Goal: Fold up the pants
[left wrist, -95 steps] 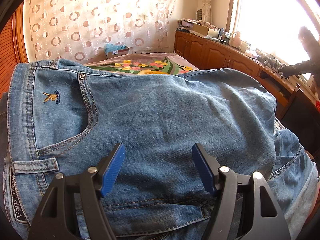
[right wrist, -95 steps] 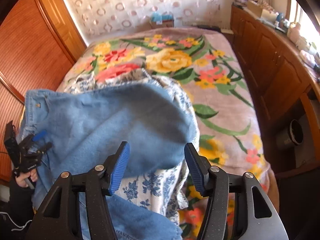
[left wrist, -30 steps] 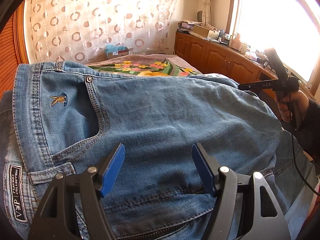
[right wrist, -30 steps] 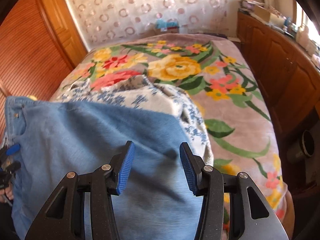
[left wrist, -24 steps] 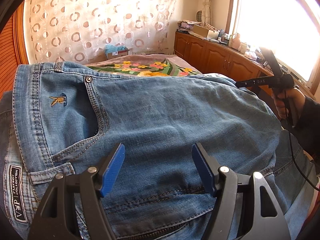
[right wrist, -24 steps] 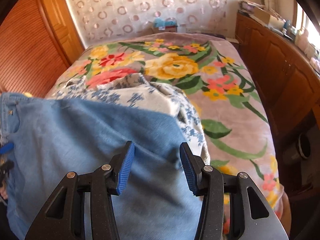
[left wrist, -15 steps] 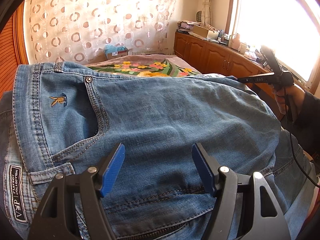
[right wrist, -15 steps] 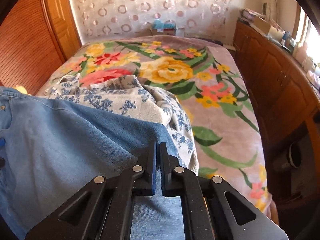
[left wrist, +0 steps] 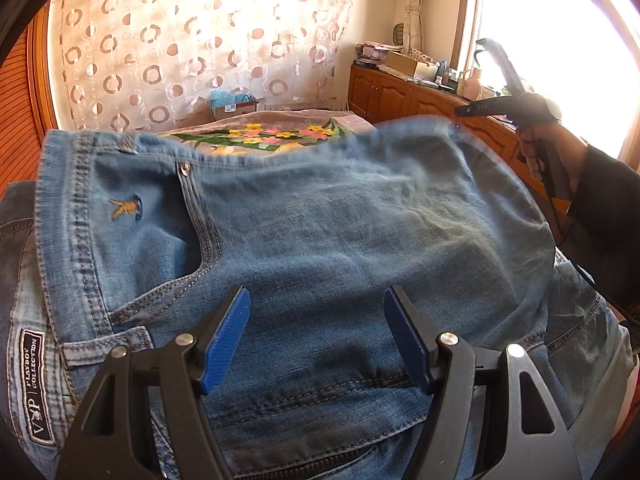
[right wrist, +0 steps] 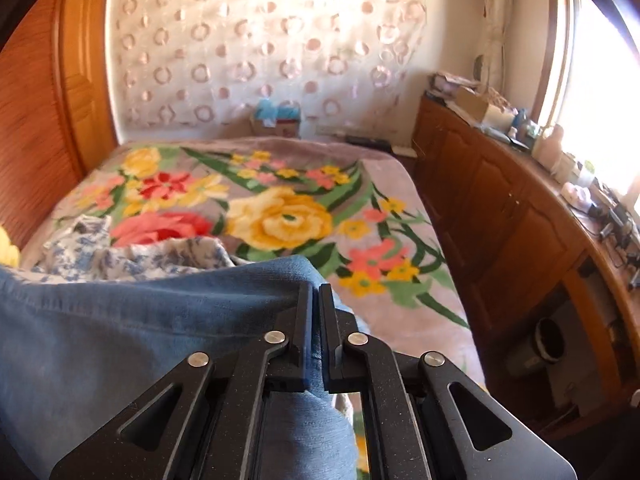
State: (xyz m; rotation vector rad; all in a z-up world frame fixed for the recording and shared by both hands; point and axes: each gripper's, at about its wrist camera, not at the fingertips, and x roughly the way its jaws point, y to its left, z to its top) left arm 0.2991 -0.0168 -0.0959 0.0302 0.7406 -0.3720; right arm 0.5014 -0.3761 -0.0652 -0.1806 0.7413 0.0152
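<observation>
A: Left gripper (left wrist: 316,336): jaws spread wide, blue pads either side of bare denim, nothing pinched. It sits over the jeans (left wrist: 320,232) near the waistband; front pocket (left wrist: 160,232), rivet and small embroidered logo to its left, brand patch (left wrist: 34,384) at the lower left edge.

B: Right gripper (right wrist: 315,292): jaws drawn nearly together on a fold of the jeans (right wrist: 120,340). Denim shows through the thin gap and bunches up behind the fingers.

A: Location of the jeans?

B: Spread across the near end of the bed (right wrist: 400,184), over the floral blanket. A blue-and-white print cloth (right wrist: 132,256) lies just beyond them, partly under the denim edge.

A: From the left camera, the right gripper (left wrist: 472,110) shows at the far right corner of the jeans, hand (left wrist: 540,140) around its handle. That corner looks raised and blurred.

B: Wooden cabinets (right wrist: 500,208) run along the right, cluttered top under the window.
</observation>
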